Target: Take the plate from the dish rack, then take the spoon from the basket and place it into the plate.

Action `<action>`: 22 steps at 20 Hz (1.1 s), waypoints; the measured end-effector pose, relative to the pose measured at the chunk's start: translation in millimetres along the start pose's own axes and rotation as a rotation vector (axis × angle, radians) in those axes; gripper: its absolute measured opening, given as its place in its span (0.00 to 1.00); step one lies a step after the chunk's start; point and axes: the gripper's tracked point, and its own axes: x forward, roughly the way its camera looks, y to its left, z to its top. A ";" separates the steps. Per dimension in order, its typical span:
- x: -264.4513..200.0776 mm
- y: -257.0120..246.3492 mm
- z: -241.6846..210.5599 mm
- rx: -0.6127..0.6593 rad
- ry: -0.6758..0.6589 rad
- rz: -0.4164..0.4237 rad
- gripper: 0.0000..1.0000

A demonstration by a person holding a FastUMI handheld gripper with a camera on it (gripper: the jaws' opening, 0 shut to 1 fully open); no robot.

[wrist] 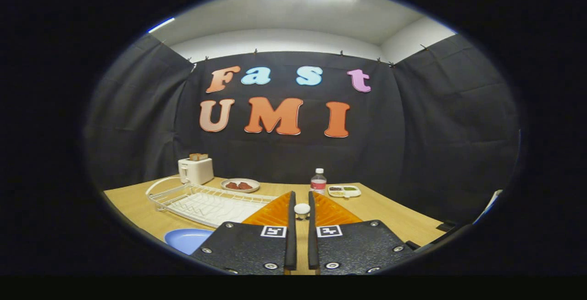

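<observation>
The tongs (301, 208) are reaching forward over the wooden desk (390, 217), their two fingers (290, 217) lying nearly parallel with only a narrow gap between them. A small white rounded object, seemingly the end of the spoon (301, 208), is sitting in that gap near the tips; whether both fingers are actually pressing on it cannot be told. An orange ribbed thing, apparently the basket (270, 215), is lying just beneath and ahead of the fingers.

The blue plate (188, 239) is resting on the desk close to its near edge, beside the left finger block and apart from the rack. The white wire dish rack (206, 203) is stretching from there toward the far left corner. Beyond it a white toaster (196, 170) is standing against the booth wall, with a dish of red food (240, 185) just to its right. Farther right, a small bottle (318, 181) and a divided tray (344, 191) are standing near the far edge. Bare desk is lying open on the right, running to its right edge.
</observation>
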 end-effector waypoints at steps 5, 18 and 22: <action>-26.1 51.5 -2.1 0.032 0.006 0.112 0.09; -57.5 154.7 -62.8 0.067 0.090 0.328 0.10; -54.7 162.6 -85.8 0.062 0.134 0.350 0.10</action>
